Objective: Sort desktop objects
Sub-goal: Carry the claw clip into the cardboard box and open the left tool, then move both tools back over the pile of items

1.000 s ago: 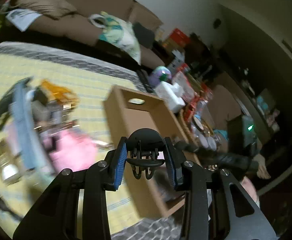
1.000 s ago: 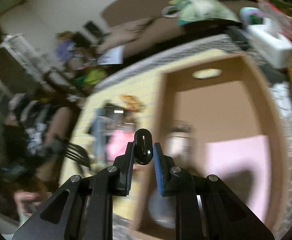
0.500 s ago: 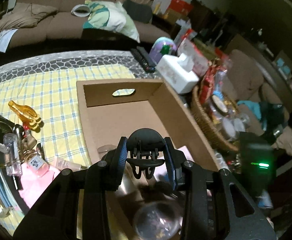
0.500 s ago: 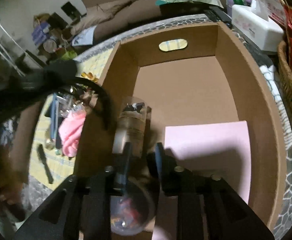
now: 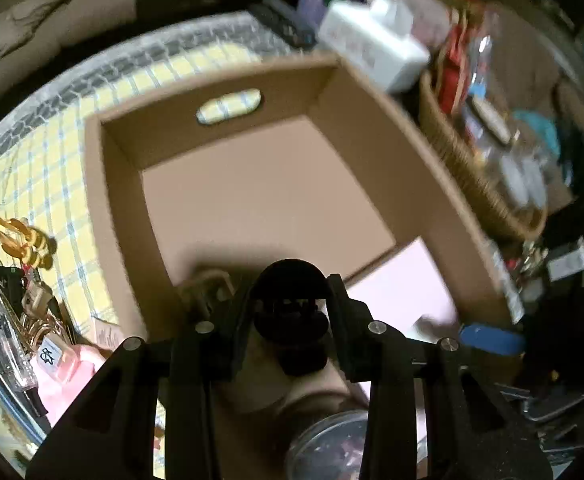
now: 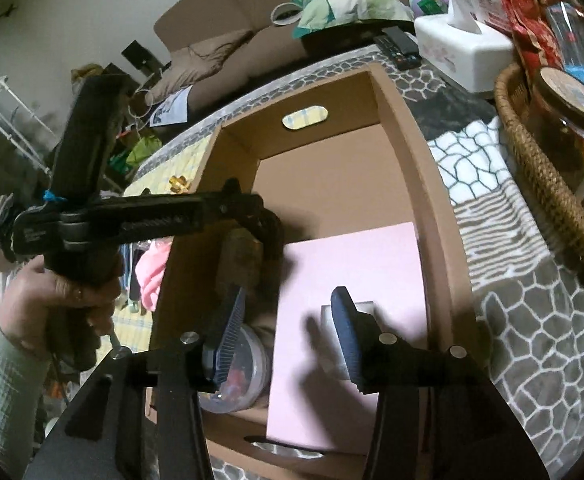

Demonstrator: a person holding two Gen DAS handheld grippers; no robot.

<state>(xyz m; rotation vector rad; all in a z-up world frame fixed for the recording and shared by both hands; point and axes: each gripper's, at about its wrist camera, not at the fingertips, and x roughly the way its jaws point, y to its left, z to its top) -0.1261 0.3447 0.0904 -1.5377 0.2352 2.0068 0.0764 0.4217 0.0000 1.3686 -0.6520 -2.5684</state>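
Left tool (image 5: 292, 312) is clamped on a black plastic claw hair clip (image 5: 290, 320), pointing steeply down over the near end of the open brown cardboard box (image 5: 372, 92) on the counter. Clip sits dead centre btwn the pads, its rounded back toward 12 o'clock in the left wrist view, w/ bare box floor straight beyond it at 12 and a pale pink flat sheet (image 5: 408, 280) at approx 2 o'clock. So the drop spot lies below and ahead of the clip; by my reading, release needs little more than parting the pads. Right tool (image 6: 288, 332) has its jaws apart, having just been opening, nothing btwn them; it hangs over the same near end, above the pink sheet (image 6: 352, 280). From it, the left tool (image 6: 268, 232) is at 11 o'clock, w/ a clear round lidded tub (image 6: 240, 368) at 9. Left tool is nearer the box's left wall; the two sit close, so crowding is the risk. More unsorted clutter, incl. a yellow plastic claw clip (image 5: 20, 236), lies outside the box at 9 o'clock.
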